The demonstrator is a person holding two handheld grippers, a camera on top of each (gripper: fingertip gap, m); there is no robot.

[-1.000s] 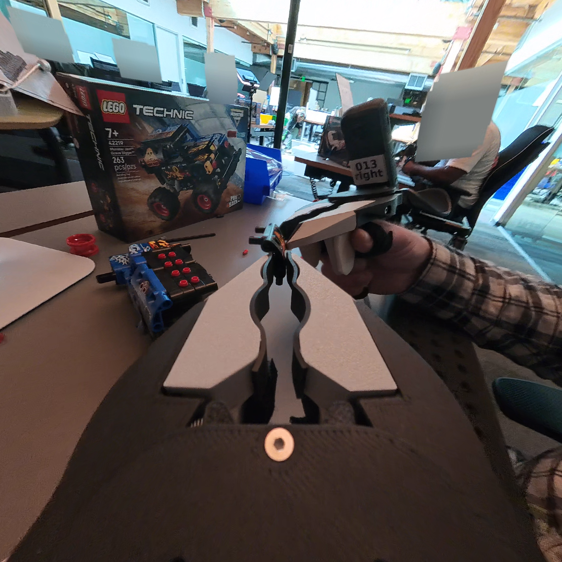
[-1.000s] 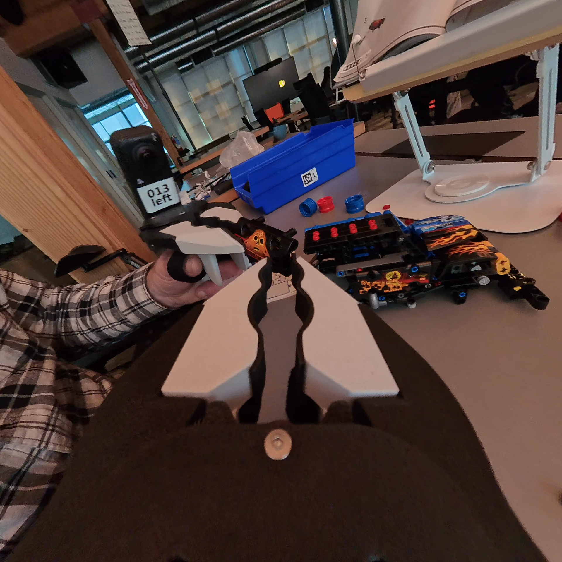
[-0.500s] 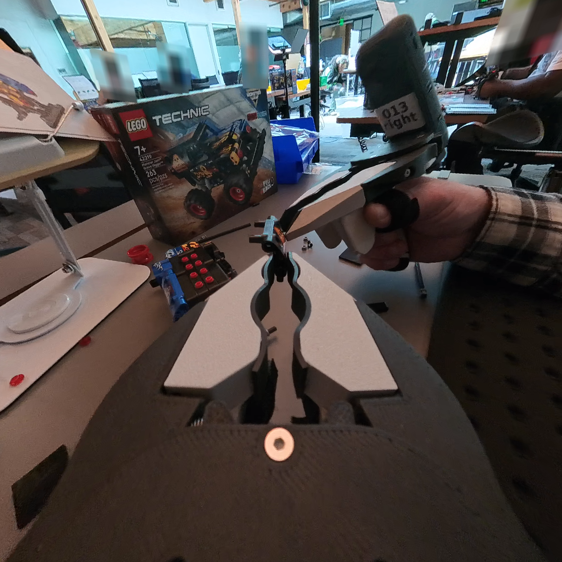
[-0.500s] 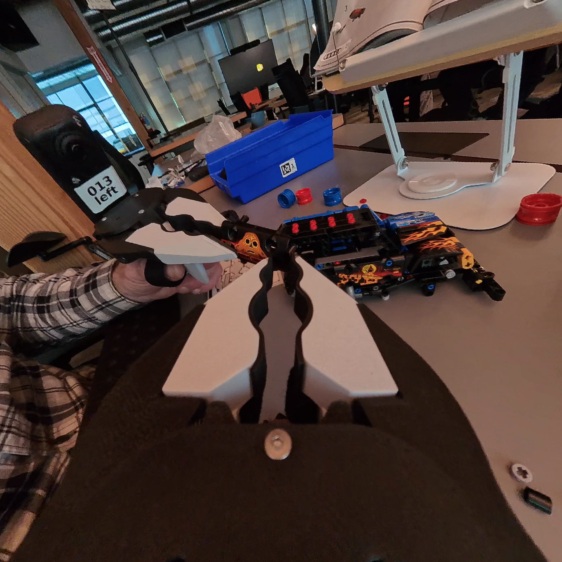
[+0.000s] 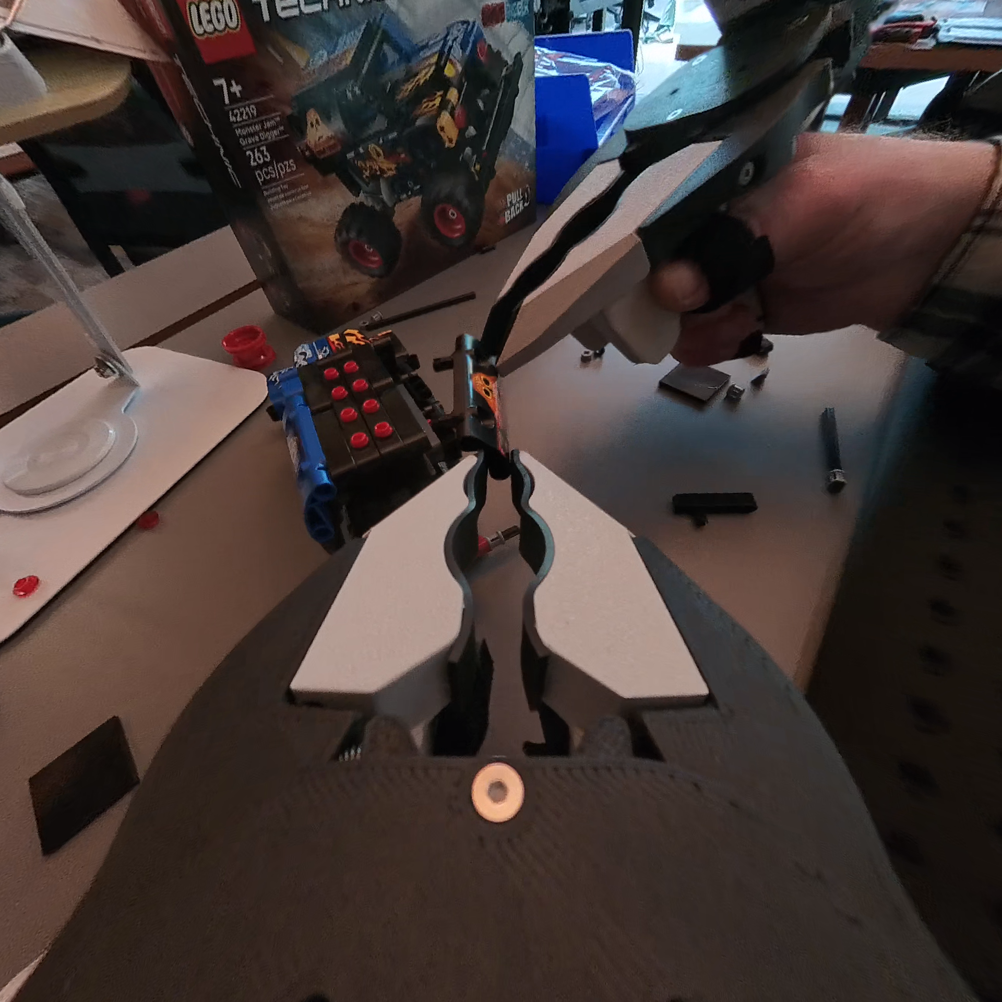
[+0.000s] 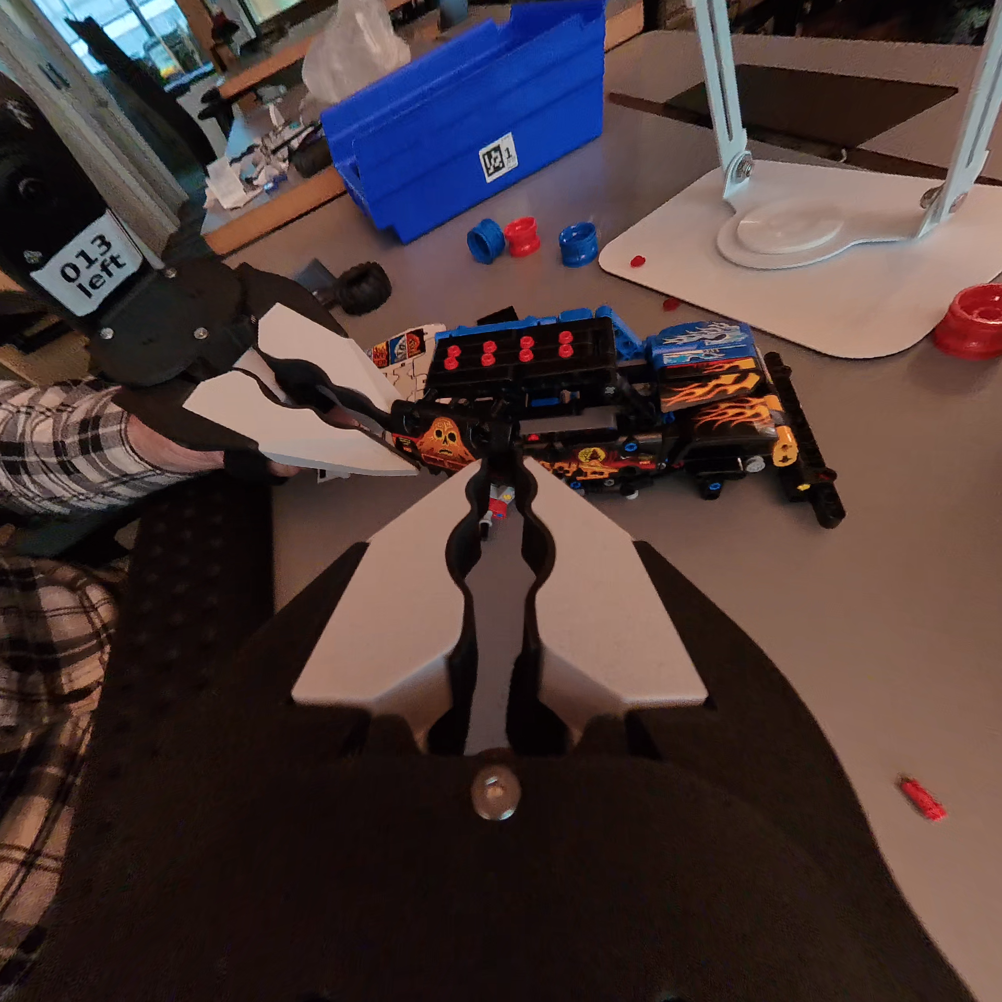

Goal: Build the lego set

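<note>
Left wrist view has my left gripper (image 5: 496, 465) at centre frame, fingers closed on the near end of a black panel with an orange skull sticker (image 5: 480, 404); my right gripper (image 5: 485, 347) pinches its far end, just right of the half-built truck (image 5: 352, 423) on the bench (image 5: 623, 434). In the right wrist view the panel (image 6: 444, 436) sits mid-frame against the truck (image 6: 623, 401)
</note>
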